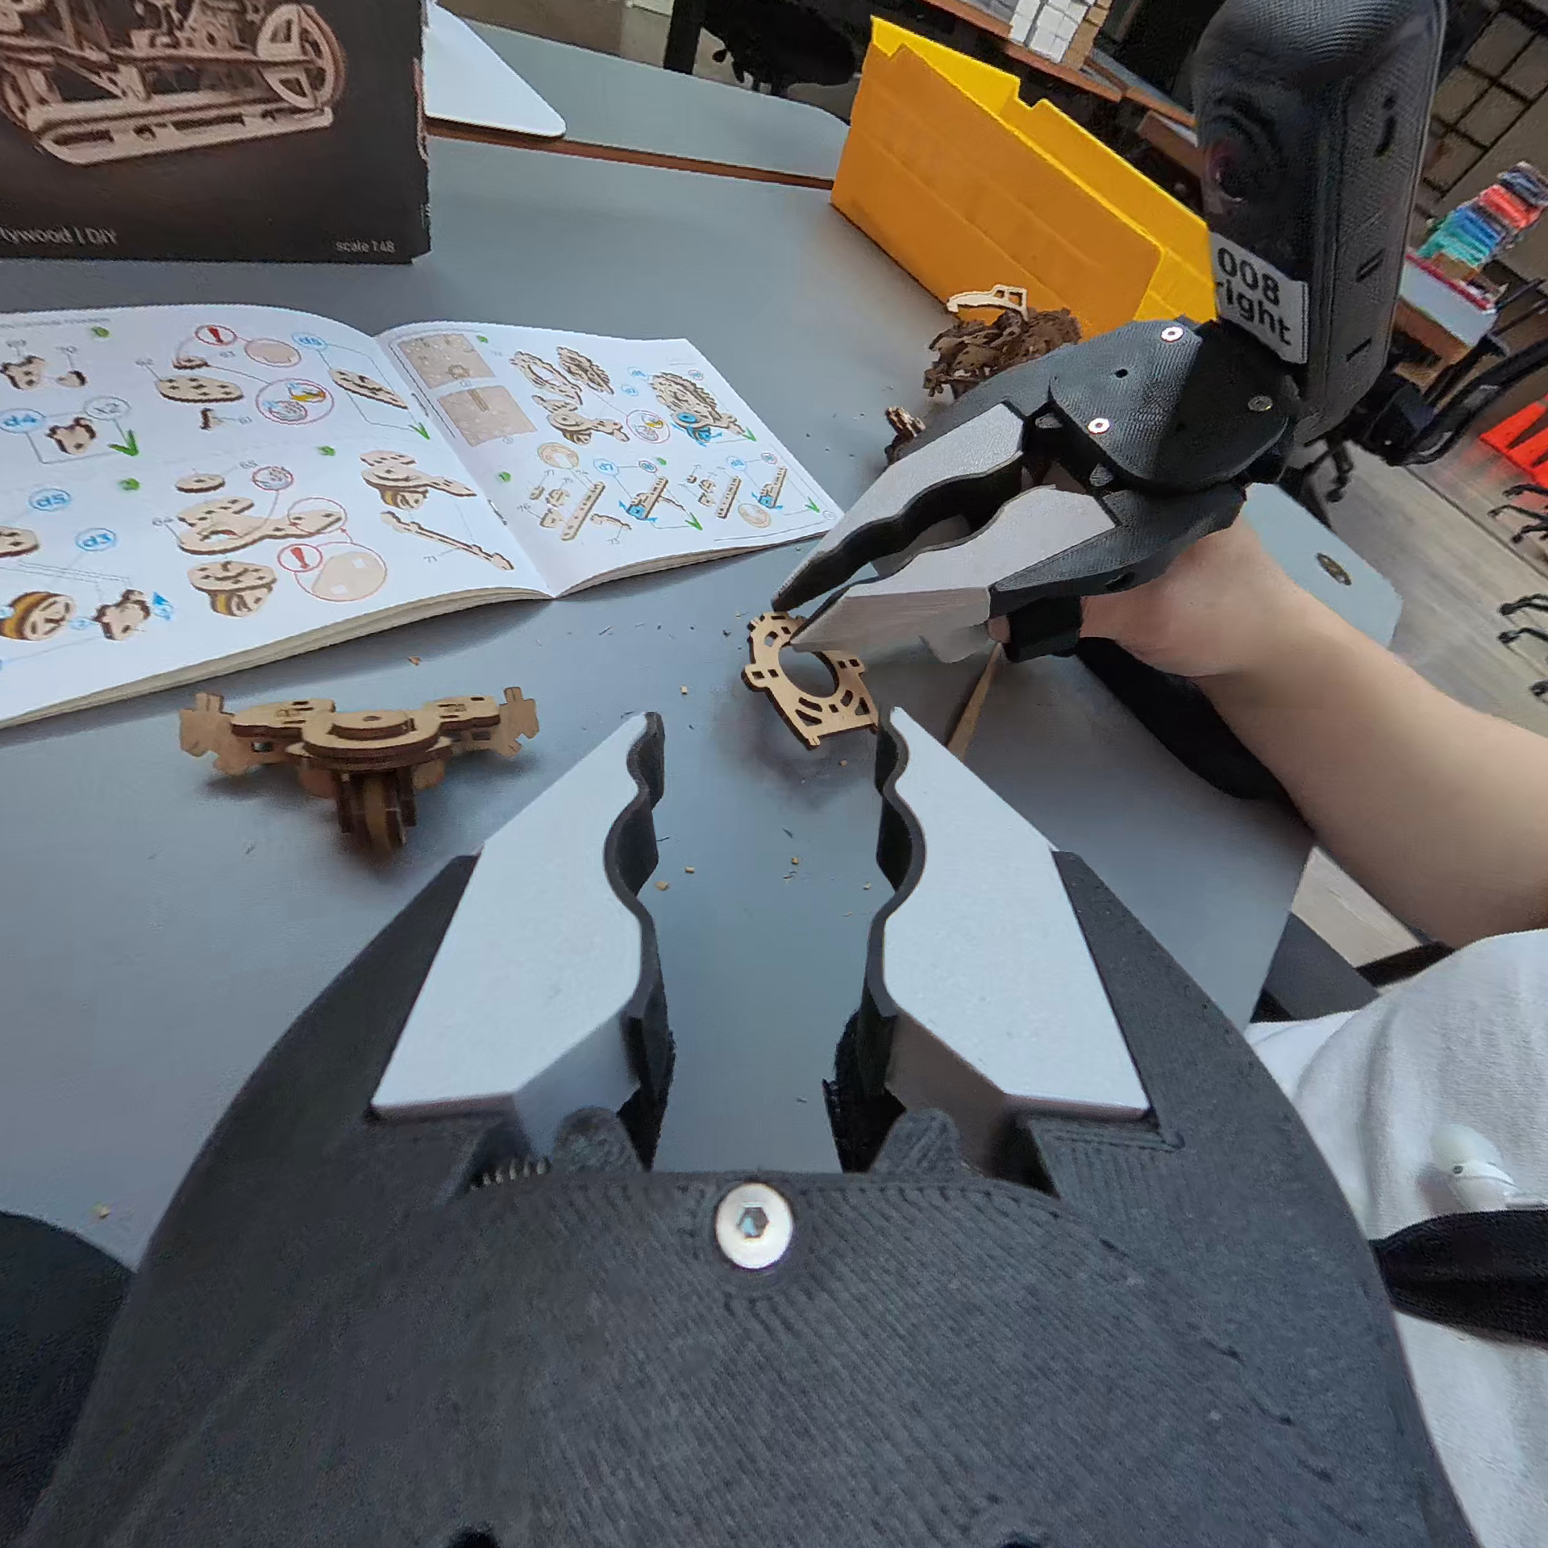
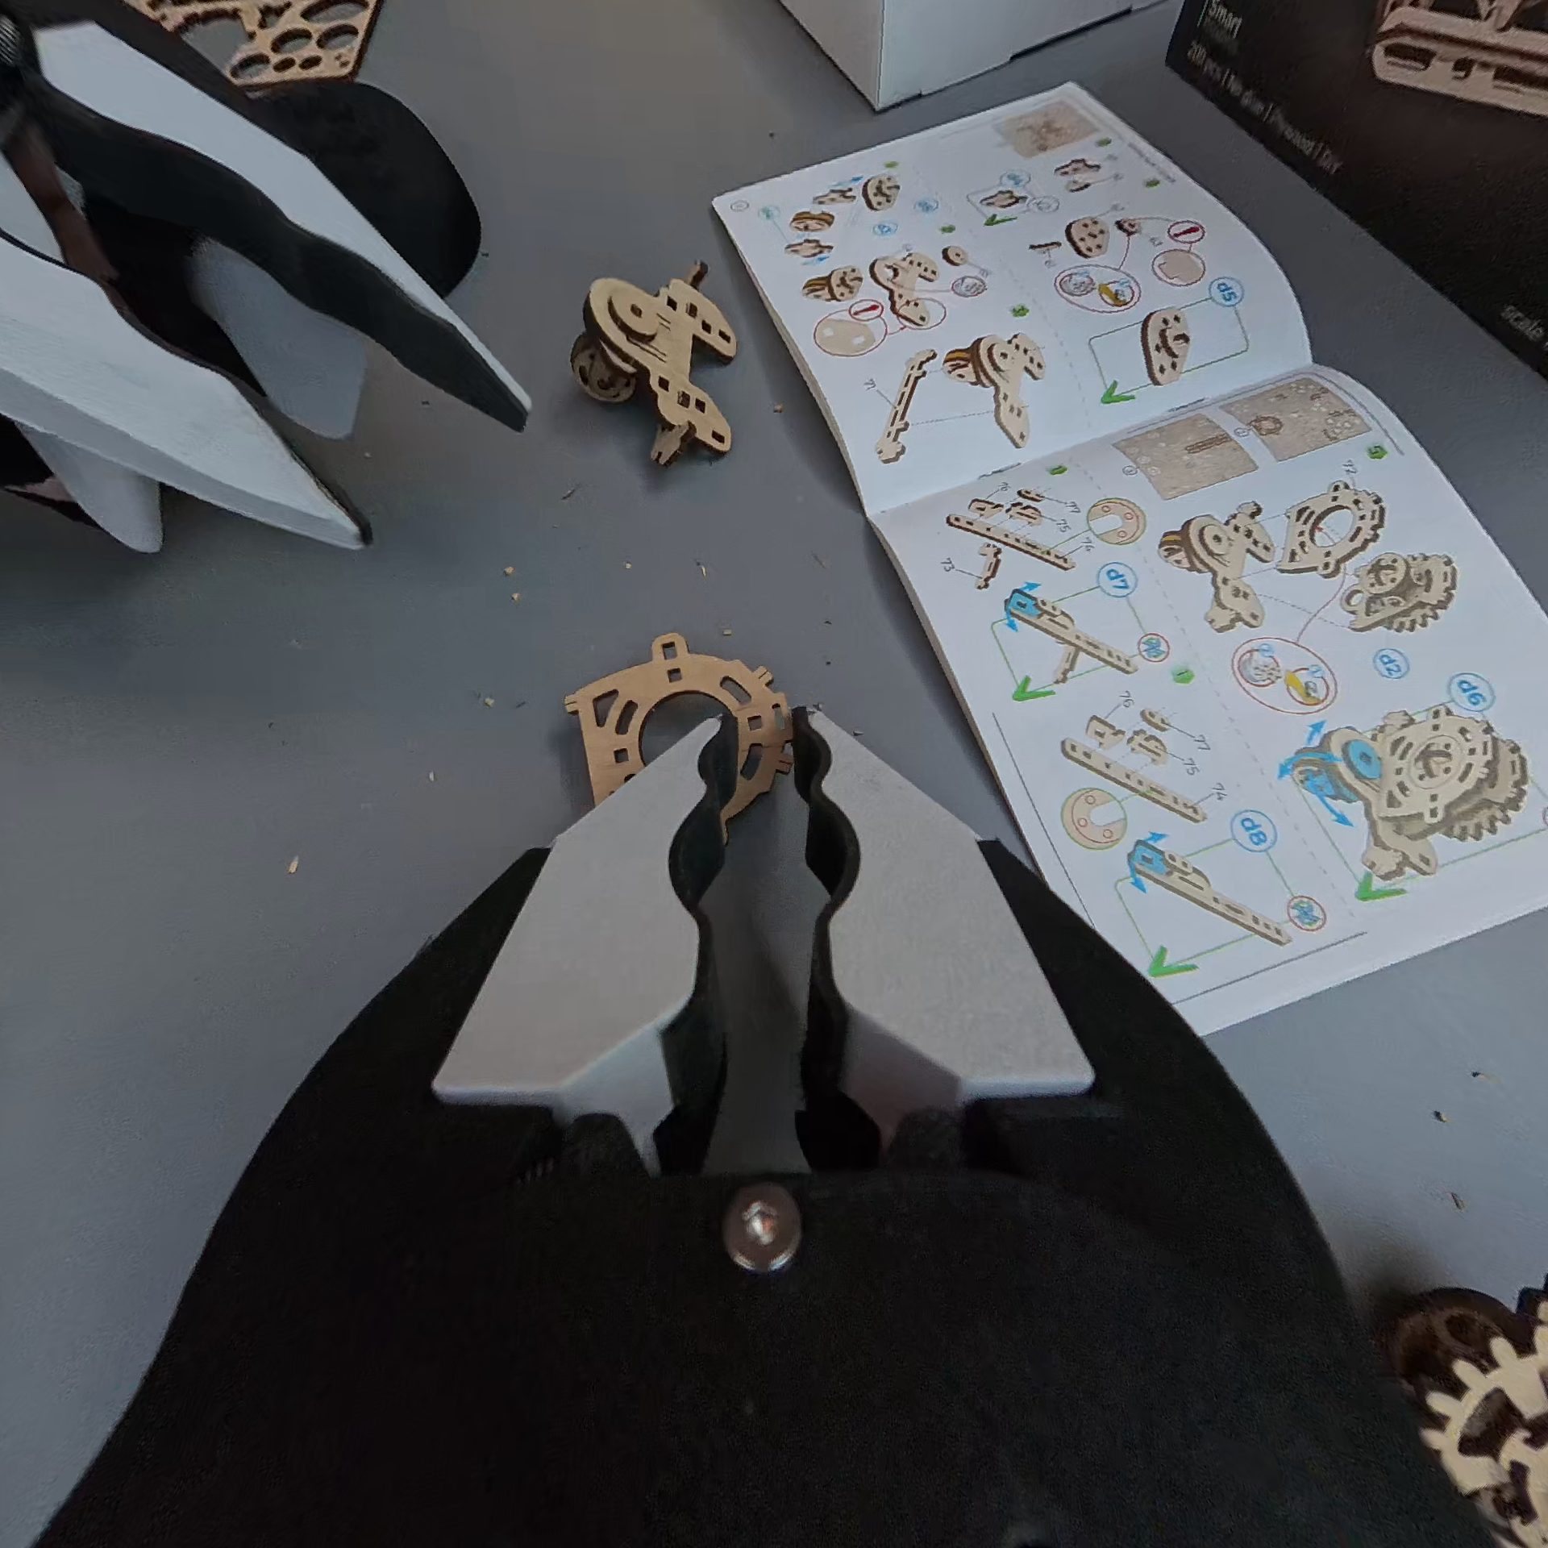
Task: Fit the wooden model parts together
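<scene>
A flat wooden ring plate [image 1: 817, 704] [image 2: 620, 720] lies on the grey table. My right gripper [image 2: 761, 719] [image 1: 786, 624] straddles its rim, with one fingertip in the centre hole and the other outside, closed on the rim. A wooden sub-assembly with a small wheel [image 1: 360, 737] [image 2: 662, 352] sits to the left, apart from both grippers. My left gripper [image 1: 771, 720] [image 2: 444, 473] is open and empty, just short of the ring plate.
An open instruction booklet [image 1: 335, 469] [image 2: 1173, 544] lies behind the parts. The dark model box [image 1: 209, 126] and a yellow bin [image 1: 1005, 193] stand at the back. A toothed wooden assembly [image 1: 997, 343] [image 2: 1483, 1407] sits near the bin. Wood crumbs dot the table. Left tips to right tips: about 8 cm. Measured from the fingertips, the toothed wooden assembly [image 2: 1483, 1407] is 15 cm or so from the right gripper and 25 cm from the left.
</scene>
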Demonstrator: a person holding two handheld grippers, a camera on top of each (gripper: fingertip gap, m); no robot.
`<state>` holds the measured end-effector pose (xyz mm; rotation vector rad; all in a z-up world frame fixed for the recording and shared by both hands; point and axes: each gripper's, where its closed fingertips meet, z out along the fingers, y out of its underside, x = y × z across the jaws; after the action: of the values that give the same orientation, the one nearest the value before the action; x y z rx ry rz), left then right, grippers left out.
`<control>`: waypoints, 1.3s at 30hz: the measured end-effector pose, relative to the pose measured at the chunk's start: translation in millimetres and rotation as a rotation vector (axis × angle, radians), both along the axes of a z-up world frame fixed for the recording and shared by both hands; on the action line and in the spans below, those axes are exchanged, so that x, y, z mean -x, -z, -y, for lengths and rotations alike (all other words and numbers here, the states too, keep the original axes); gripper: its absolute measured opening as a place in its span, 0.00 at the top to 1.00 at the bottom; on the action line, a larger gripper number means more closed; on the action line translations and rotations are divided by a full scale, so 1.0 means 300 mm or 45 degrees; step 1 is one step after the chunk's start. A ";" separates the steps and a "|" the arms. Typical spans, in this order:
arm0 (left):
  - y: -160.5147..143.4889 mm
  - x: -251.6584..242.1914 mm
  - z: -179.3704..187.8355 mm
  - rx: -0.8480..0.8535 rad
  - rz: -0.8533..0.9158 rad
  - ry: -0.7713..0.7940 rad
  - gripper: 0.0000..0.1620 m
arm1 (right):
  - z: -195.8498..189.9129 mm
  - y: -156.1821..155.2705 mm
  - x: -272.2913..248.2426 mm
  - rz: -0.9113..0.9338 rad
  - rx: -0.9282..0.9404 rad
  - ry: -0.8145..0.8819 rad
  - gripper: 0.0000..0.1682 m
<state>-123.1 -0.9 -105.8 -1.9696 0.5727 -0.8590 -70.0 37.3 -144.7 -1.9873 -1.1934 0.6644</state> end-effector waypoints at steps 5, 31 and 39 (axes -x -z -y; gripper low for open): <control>-0.057 -0.084 0.002 0.222 0.365 0.152 0.68 | 0.005 -0.172 -0.015 -0.331 -0.177 0.039 0.93; -0.095 -0.166 0.129 0.417 0.417 0.620 1.00 | 0.113 -0.290 -0.016 -0.725 0.102 -0.164 0.80; -0.051 -0.162 0.168 0.385 0.244 0.699 1.00 | 0.212 -0.262 0.017 -0.823 0.629 -0.362 0.99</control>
<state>-74.6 -51.3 -90.5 -1.9888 0.9341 -1.5306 -75.2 -26.2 -66.3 -1.7447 -0.9607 1.7290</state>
